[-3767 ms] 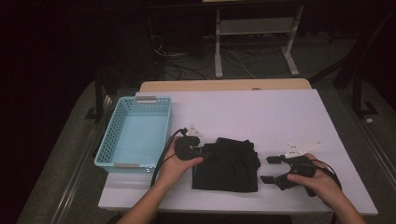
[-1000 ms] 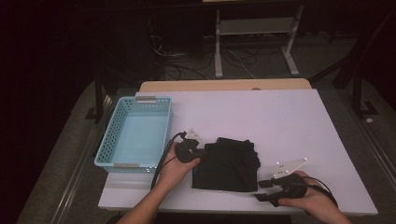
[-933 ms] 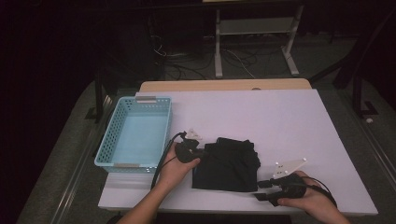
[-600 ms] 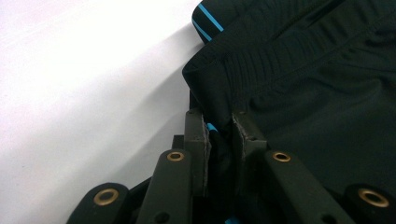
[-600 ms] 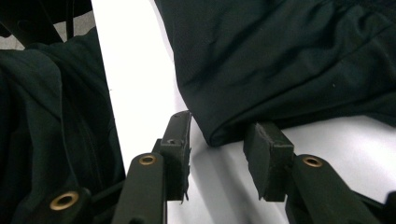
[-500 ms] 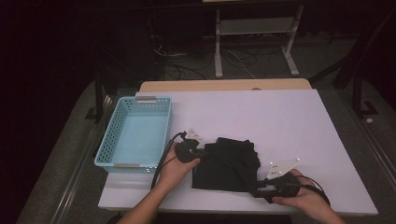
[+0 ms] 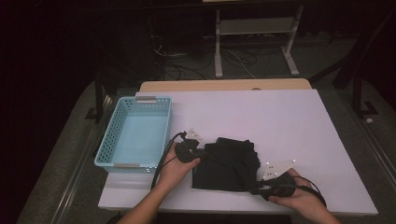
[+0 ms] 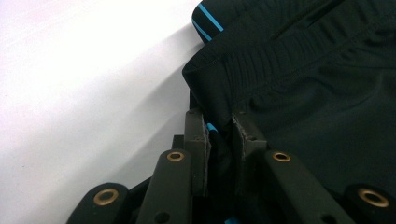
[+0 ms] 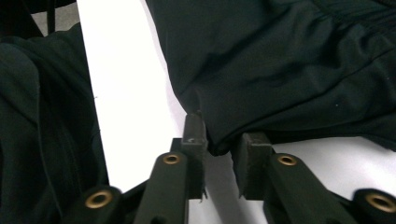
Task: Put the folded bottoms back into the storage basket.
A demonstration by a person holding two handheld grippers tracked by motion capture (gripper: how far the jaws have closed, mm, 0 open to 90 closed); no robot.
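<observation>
Black garment lies folded on table nr front edge, right of blue basket, which holds nothing; L gripper clamped on waistband edge; R gripper jaws just been closing, garment's corner betw. them; est. grips set, lift/fold and any transfer to basket remain.

Dim lab setting: plain white rectangular worktable, loose black floor cables, white metal stand frame behind.

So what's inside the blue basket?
Nothing that shows: the blue basket has a bare light-blue floor in the high view. Its near wall hides a thin strip of the floor just behind it, so something very small and flat there could go unseen.
</observation>
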